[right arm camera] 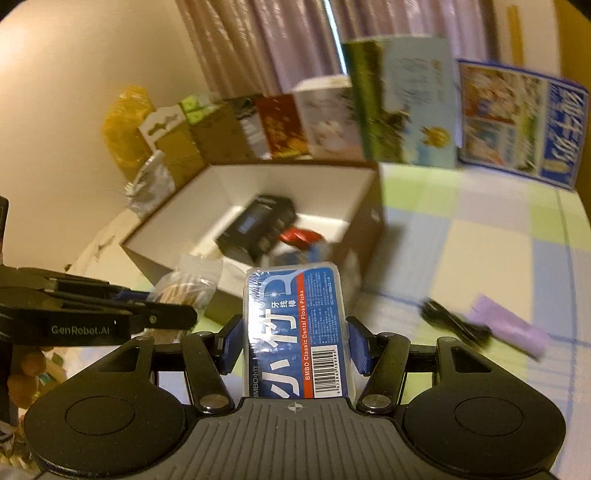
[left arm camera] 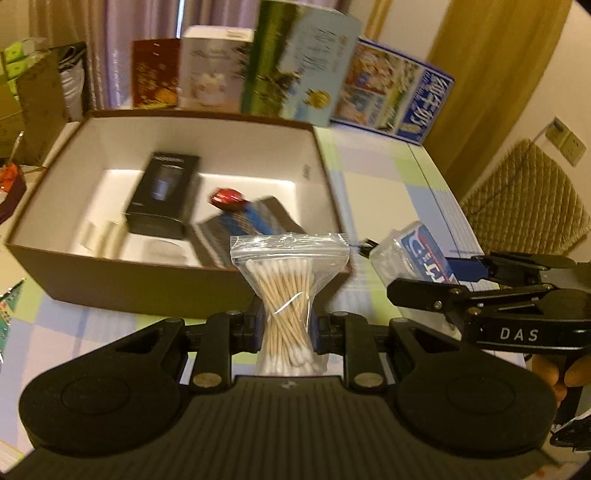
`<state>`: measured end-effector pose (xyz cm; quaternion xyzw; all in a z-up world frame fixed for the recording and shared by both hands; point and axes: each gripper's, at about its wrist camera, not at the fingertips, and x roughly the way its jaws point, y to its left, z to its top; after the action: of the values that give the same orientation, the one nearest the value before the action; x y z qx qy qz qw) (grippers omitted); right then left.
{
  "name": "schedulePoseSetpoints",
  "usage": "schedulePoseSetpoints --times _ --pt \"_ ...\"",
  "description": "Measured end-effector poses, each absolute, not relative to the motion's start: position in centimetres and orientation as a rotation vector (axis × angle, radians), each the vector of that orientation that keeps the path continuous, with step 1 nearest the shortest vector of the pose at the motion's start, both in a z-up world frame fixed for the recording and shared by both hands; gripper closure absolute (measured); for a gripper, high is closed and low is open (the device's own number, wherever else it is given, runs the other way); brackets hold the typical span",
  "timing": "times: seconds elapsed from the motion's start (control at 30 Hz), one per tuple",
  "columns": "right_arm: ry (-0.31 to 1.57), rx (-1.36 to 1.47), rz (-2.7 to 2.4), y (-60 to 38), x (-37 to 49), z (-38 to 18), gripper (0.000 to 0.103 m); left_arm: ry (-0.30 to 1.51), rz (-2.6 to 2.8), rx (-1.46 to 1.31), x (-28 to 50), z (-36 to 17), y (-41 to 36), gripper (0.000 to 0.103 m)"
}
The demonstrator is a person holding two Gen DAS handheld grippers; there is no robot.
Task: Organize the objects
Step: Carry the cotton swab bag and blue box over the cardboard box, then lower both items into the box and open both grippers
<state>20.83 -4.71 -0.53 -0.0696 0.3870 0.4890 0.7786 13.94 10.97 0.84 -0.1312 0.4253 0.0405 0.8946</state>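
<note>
Warm, yellowish indoor light fills both views, dim rather than bright. A pale strip between the curtains (right arm camera: 328, 22) is perhaps daylight. The open box (left arm camera: 236, 122) has a bright white interior with soft shadow along its near wall. Motion blur smears the standing cartons (right arm camera: 406, 99) and the box contents. Fisheye bending curves the table edge (left arm camera: 439, 192), and the corners go black.

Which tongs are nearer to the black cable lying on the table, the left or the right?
Right. The right tongs, holding the floss picks box, are just left of the black cable; the left tongs are farther left.
</note>
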Motion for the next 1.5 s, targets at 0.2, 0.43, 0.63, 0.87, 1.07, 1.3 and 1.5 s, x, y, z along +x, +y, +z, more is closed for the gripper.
schedulePoseSetpoints --times 0.2,0.43,0.63,0.87,1.07,1.3,1.5 --pt "0.808 -0.157 1.052 0.6 20.6 0.0 0.048 0.856 0.136 -0.268 14.3 1.7 15.7 0.084" --pt "0.825 -0.162 0.969 4.7 22.2 -0.5 0.048 0.845 0.185 -0.260 16.2 1.6 20.3 0.084" --pt "0.843 -0.192 0.883 6.7 23.9 -1.8 0.048 0.852 0.168 -0.262 18.8 1.1 22.1 0.084" --pt "0.868 -0.219 0.825 8.0 26.0 -3.3 0.048 0.878 0.118 -0.253 22.3 0.0 21.7 0.084" --pt "0.879 -0.241 0.803 8.3 27.4 -4.2 0.048 0.912 0.098 -0.252 24.6 -1.3 21.5 0.084" --pt "0.829 -0.268 0.786 9.1 28.6 -4.8 0.047 0.948 0.096 -0.262 26.2 -2.8 21.6 0.084" --pt "0.818 -0.257 0.805 8.8 29.4 -4.5 0.047 0.968 0.103 -0.274 27.3 -3.8 21.6 0.084"
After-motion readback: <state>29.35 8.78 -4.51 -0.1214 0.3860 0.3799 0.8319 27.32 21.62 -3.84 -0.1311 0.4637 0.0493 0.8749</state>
